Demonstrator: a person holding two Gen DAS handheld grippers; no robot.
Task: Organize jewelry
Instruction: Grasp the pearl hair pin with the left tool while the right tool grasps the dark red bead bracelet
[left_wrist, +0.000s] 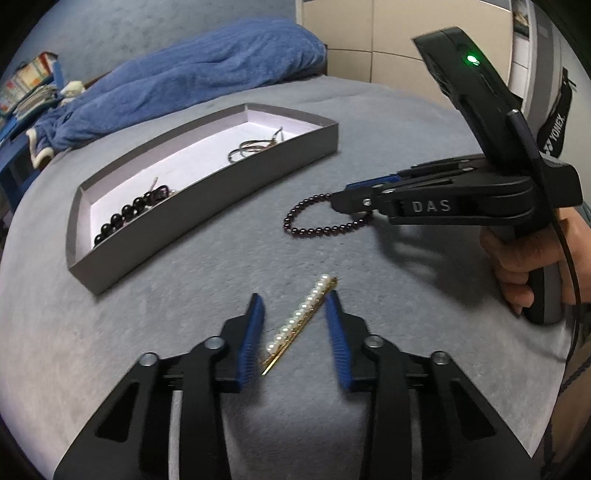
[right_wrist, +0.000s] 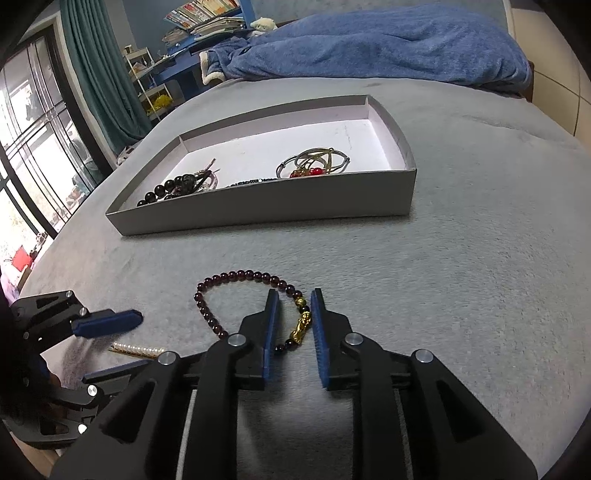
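Left gripper (left_wrist: 295, 299) sits low over the grey bed cover (left_wrist: 369, 129), blue pads apart, the pearl hair clip (left_wrist: 301, 317) lying between them, neither pad pressing on it. Clip lies flat on the cover; long axis runs diagonal, near-left to far-right, gold bar (left_wrist: 280, 354) poking out at the near end, pearl row on top.

Right gripper (right_wrist: 294, 295), held in a hand (left_wrist: 517, 266), also rests low on the cover, right of the left one. Pads apart with a narrow gap, straddling the gold charm (right_wrist: 301, 326) of the dark red bead bracelet (right_wrist: 236, 275); no visible pinch. Bracelet lies flat in a loop, spreading left and far of the pads, charm section running near-to-far between them.

Grey shallow box (right_wrist: 258, 210) lies farther out on the cover, white inside, well apart from both grippers. It holds a black bead bracelet (right_wrist: 162, 190) at the left end, metal bangles (right_wrist: 317, 158) with red beads at the right.

Far end of bed: crumpled blue blanket (right_wrist: 369, 44). Room: teal curtain (right_wrist: 96, 66) and a big window (right_wrist: 33, 147) at left, a blue shelf with stacked books (right_wrist: 207, 14), a black Yonex bag (left_wrist: 554, 129) at right.
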